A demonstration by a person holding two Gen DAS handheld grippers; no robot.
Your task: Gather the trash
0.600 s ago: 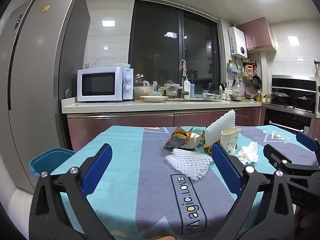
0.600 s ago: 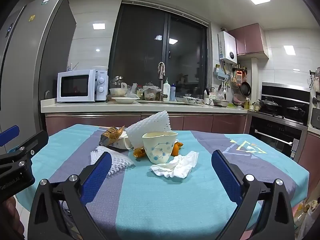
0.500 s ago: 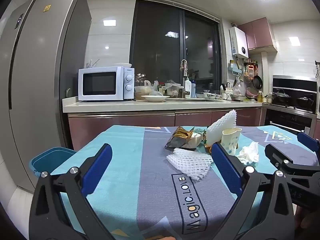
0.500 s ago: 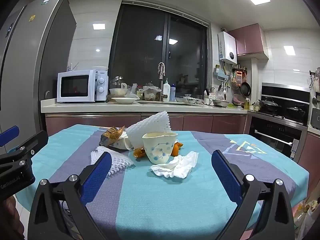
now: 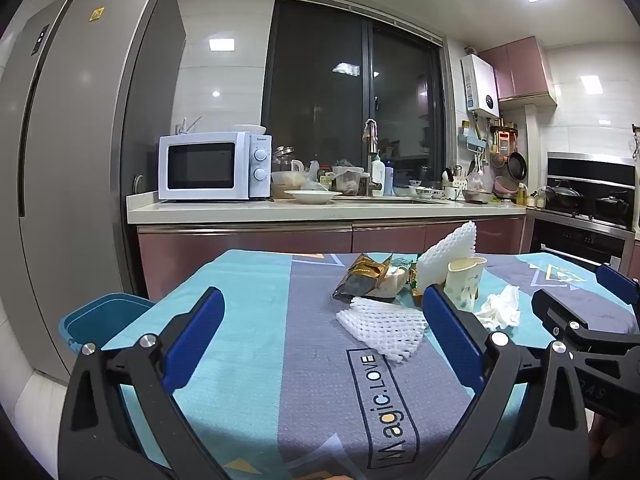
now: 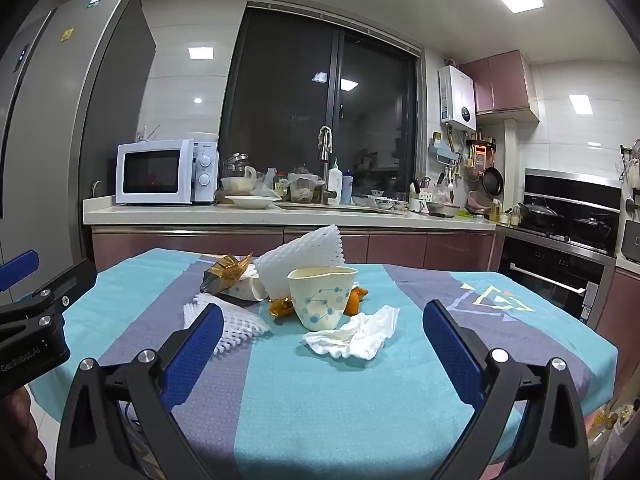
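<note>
A pile of trash lies on the table with the teal and grey cloth: a crushed paper cup, a crumpled white tissue, a flat white foam net, an upright foam net, a gold snack wrapper and orange peel. My left gripper is open and empty, short of the flat foam net. My right gripper is open and empty, just short of the tissue and cup. A blue bin stands below the table's left edge.
A kitchen counter with a microwave, bowls and a sink runs behind the table. A tall fridge stands at the left. An oven and stove are at the right.
The left gripper has drifted slightly, so the scene sits a little lower and to the right in its view. The right gripper has barely moved. Both stay open.
</note>
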